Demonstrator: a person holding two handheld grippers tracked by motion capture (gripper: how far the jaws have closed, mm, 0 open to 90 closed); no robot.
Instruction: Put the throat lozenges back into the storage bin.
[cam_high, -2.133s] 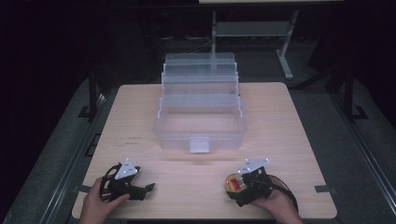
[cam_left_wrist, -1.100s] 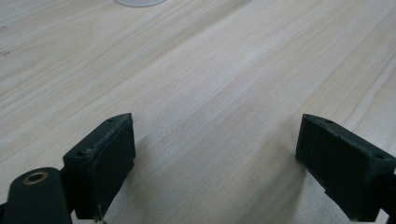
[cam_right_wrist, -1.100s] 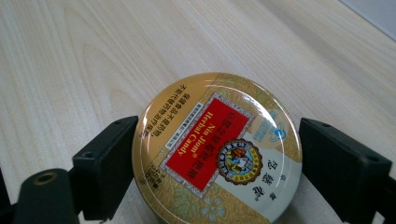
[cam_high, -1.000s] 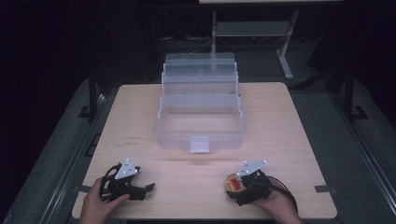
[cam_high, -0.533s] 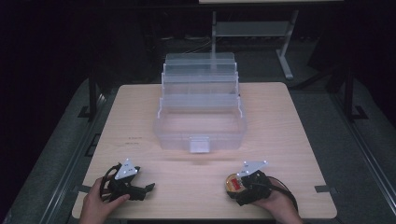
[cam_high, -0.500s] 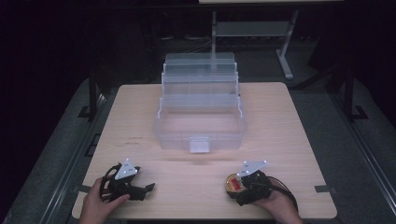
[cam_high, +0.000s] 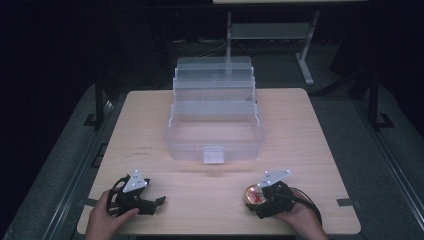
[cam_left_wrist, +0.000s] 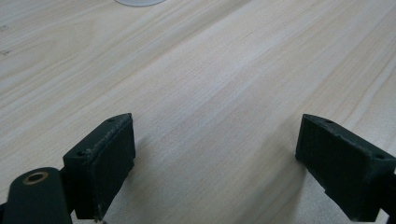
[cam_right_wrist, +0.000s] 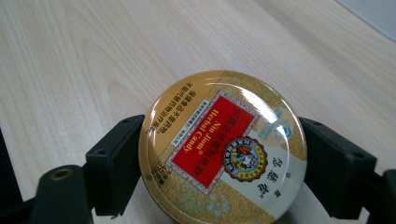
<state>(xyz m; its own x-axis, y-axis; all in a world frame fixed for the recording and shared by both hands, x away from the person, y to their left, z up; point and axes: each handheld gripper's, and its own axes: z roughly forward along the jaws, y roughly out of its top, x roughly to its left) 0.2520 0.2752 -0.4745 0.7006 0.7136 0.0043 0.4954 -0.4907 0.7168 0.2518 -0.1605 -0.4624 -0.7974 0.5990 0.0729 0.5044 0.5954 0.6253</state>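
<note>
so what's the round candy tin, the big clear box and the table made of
The candy tin looks like printed metal with a glossy lacquer: bright glare sits on its gold and red lid. The clear box seems to be translucent, slightly frosted plastic, since the tabletop shows through its walls. The table has a pale matte wood grain, possibly laminate rather than solid wood.

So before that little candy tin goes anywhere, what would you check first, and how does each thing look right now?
1. Round candy tin sits between both jaws of the right gripper: ok.
2. Tin label faces up, level: ok.
3. Left gripper is open with nothing in it: ok.
4. Clear tiered box stands open at mid-table: ok.
5. Bare table lies between tin and box: ok.
6. Firmness of the grip: cannot tell.
</note>
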